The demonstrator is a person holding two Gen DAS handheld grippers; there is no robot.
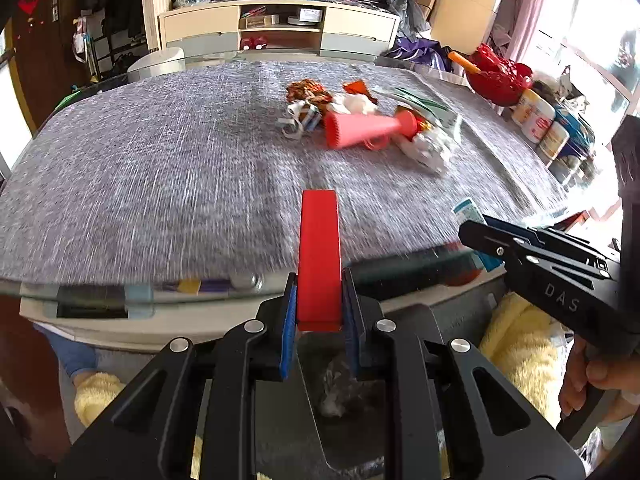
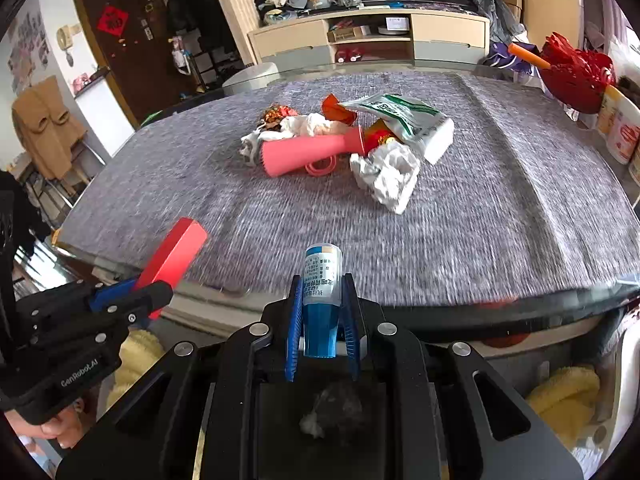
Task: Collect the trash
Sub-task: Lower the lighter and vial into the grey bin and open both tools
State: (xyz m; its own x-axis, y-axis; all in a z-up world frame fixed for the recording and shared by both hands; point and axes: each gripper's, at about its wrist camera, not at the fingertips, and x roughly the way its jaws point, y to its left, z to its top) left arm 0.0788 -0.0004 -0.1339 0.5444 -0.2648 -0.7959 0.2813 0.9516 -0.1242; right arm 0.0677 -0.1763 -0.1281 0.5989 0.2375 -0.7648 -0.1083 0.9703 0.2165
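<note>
Left gripper (image 1: 319,304) pinching a flat red rectangular block (image 1: 319,256) between blue pads (image 1: 289,328), jaws narrowed onto its lower end, block standing up out of the grip over the near edge of the table. Right gripper (image 2: 320,316) likewise clamped, on a small blue bottle with a printed white label (image 2: 321,292), label end pointing forward, blue body squeezed between the pads. Both grippers held side by side above the near rim of the round table covered in grey woven cloth (image 2: 500,216), each visible at the edge of the other's view. Farther out near the middle of the cloth, a loose heap of rubbish: a pink plastic trumpet-shaped tube (image 2: 308,150) lying on its side, a crumpled white paper wad (image 2: 386,174) just to its right, a green-and-white foil pouch (image 2: 404,118) behind that, touching a white block, and orange and patterned wrappers (image 2: 338,110) with white tissue at the back. Heap well apart from both grippers. Below the jaws, a dark opening with something pale and crumpled inside, possibly a bin with tissue, though too blurred to tell. Red mesh basket (image 2: 576,76) at the table's far right edge, beside white tubs.
</note>
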